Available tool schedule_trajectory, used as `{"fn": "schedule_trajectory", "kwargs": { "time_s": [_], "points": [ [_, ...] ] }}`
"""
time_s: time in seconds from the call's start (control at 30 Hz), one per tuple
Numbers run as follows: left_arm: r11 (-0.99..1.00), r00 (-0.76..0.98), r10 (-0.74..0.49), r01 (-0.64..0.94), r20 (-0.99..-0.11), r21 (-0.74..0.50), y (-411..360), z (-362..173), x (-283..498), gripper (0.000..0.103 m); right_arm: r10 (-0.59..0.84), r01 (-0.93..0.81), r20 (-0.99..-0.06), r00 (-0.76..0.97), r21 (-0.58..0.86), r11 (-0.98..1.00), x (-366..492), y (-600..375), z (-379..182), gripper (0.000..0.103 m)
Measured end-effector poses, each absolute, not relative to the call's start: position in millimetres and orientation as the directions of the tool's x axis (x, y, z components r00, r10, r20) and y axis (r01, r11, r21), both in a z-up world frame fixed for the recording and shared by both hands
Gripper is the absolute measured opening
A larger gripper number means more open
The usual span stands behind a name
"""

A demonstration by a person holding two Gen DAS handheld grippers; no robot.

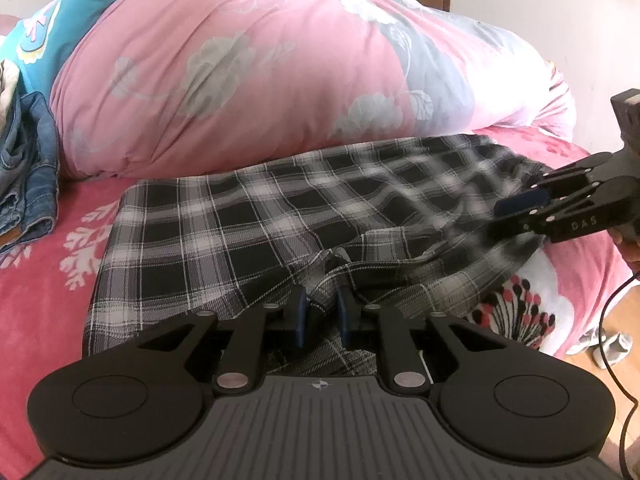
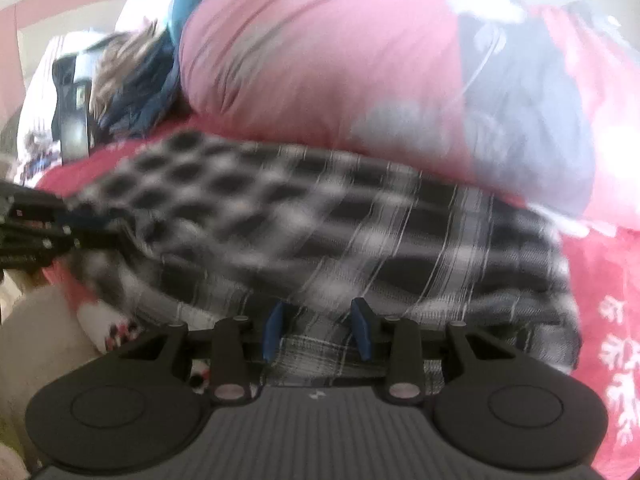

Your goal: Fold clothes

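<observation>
A black, grey and white plaid garment (image 1: 256,224) lies spread on the pink bed. It also shows, blurred, in the right wrist view (image 2: 360,236). My left gripper (image 1: 322,312) is at the garment's near edge, its blue pads close together with a fold of plaid cloth between them. My right gripper (image 2: 318,326) is over the garment's near edge with its blue pads apart and cloth lying between them. The right gripper also shows in the left wrist view (image 1: 516,208) at the garment's right end. The left gripper shows at the left edge of the right wrist view (image 2: 60,232).
A big pink floral duvet (image 1: 248,80) is heaped behind the garment. Folded blue jeans (image 1: 28,176) lie at the far left. The pink bedspread (image 1: 44,280) has white and dark patterns. A cable (image 1: 624,360) hangs at the right over a wooden floor.
</observation>
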State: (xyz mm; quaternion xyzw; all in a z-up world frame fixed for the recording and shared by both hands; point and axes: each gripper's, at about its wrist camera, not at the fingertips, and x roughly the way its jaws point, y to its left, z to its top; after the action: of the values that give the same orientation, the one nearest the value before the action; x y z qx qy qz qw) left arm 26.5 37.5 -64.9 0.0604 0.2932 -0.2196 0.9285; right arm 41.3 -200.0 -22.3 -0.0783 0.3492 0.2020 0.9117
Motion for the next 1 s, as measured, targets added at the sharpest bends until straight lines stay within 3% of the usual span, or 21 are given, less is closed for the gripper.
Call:
{"fn": "schedule_trajectory", "kwargs": {
  "time_s": [0.13,0.23,0.33,0.53,0.7,0.8,0.87,0.9,1.0],
  "points": [
    [0.900,0.736,-0.363,0.436,-0.571,-0.009,35.2,-65.5,26.1,0.016,0.315,-0.428,-0.666,0.676,-0.008,0.904,39.9,-199.4,-23.0,0.037],
    [0.900,0.745,-0.355,0.435,-0.565,0.009,32.8,-66.0,23.8,0.015,0.335,-0.439,-0.661,0.671,0.009,0.898,38.8,-199.2,-20.7,0.015],
    [0.901,0.751,-0.350,0.434,-0.560,0.019,32.6,-66.8,21.9,0.014,0.328,-0.436,-0.650,0.686,-0.006,0.900,35.4,-197.7,-18.0,0.005],
    [0.903,0.755,-0.352,0.429,-0.553,0.009,35.1,-67.8,20.5,0.013,0.298,-0.384,-0.621,0.725,-0.005,0.923,35.7,-203.6,-13.9,0.003],
    [0.903,0.752,-0.364,0.430,-0.549,-0.011,37.9,-68.3,20.0,0.013,0.294,-0.348,-0.613,0.733,0.033,0.937,36.6,-206.5,-9.6,0.005],
    [0.901,0.747,-0.376,0.432,-0.548,-0.030,40.8,-68.3,20.4,0.013,0.404,-0.399,-0.573,0.713,0.143,0.906,34.3,-195.9,0.8,0.009],
    [0.900,0.747,-0.380,0.434,-0.546,-0.033,41.9,-68.1,20.0,0.013,0.495,-0.466,-0.556,0.668,0.207,0.860,35.7,-180.1,3.6,0.031],
    [0.900,0.747,-0.381,0.435,-0.545,-0.033,42.5,-67.8,19.7,0.013,0.522,-0.496,-0.550,0.651,0.212,0.842,36.4,-169.6,3.6,0.037],
    [0.900,0.749,-0.384,0.434,-0.540,-0.039,46.0,-67.0,18.3,0.014,0.585,-0.584,-0.548,0.598,0.201,0.786,39.9,-136.6,2.0,0.040]
  ]
}}
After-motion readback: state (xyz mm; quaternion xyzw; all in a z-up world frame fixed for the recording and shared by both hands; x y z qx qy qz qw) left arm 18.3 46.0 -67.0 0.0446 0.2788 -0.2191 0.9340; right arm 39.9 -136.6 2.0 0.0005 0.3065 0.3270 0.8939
